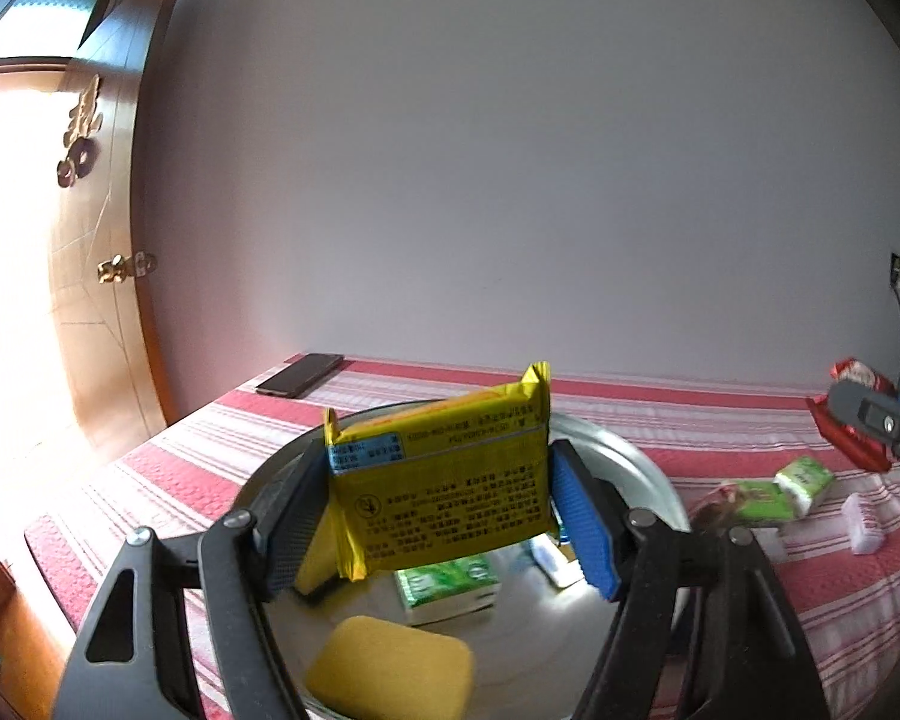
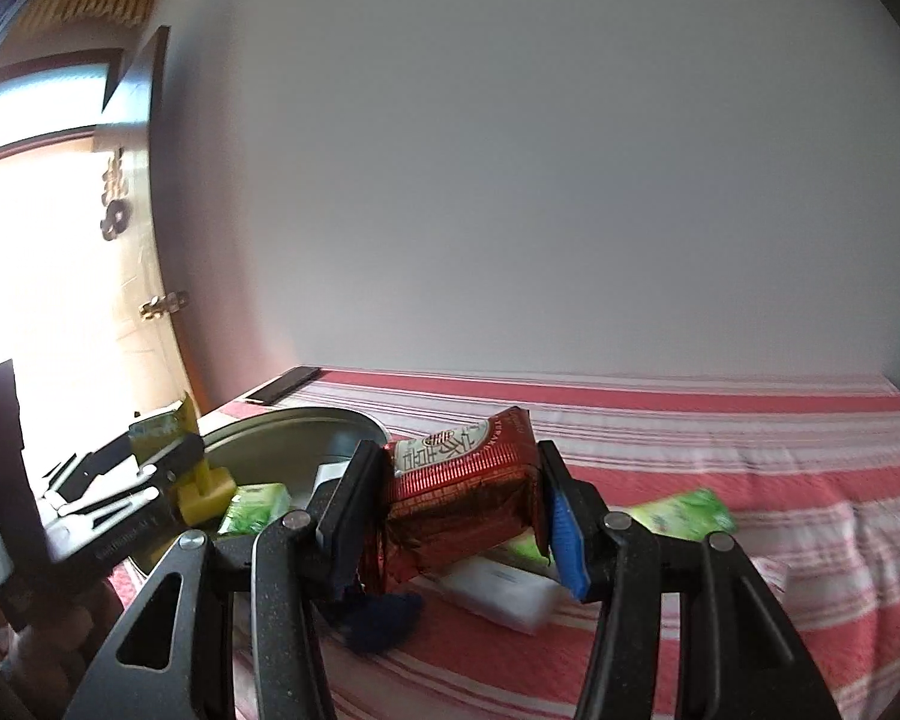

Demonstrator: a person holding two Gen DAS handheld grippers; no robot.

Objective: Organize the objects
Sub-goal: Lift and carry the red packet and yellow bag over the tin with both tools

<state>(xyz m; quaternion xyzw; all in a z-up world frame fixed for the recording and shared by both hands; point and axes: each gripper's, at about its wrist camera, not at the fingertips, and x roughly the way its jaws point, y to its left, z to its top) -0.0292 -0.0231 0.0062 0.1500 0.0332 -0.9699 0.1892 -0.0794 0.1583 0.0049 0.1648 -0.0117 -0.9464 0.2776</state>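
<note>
My left gripper (image 1: pixel 444 498) is shut on a yellow packet (image 1: pixel 444 474) and holds it above a round metal basin (image 1: pixel 630 450). In the basin lie a yellow sponge (image 1: pixel 390 669), a green tissue pack (image 1: pixel 450 585) and a small white box (image 1: pixel 549 558). My right gripper (image 2: pixel 456 510) is shut on a red foil packet (image 2: pixel 462 492) and holds it above the striped cloth, right of the basin (image 2: pixel 282 432). The left gripper (image 2: pixel 168 468) with the yellow packet shows at the left of the right wrist view.
A red-and-white striped cloth (image 1: pixel 750 414) covers the table. Green tissue packs (image 1: pixel 804 477) and a white object (image 1: pixel 864 522) lie right of the basin. A white box (image 2: pixel 498 591) and a dark blue item (image 2: pixel 384 621) lie under my right gripper. A phone (image 1: pixel 300 375) lies at the far left corner.
</note>
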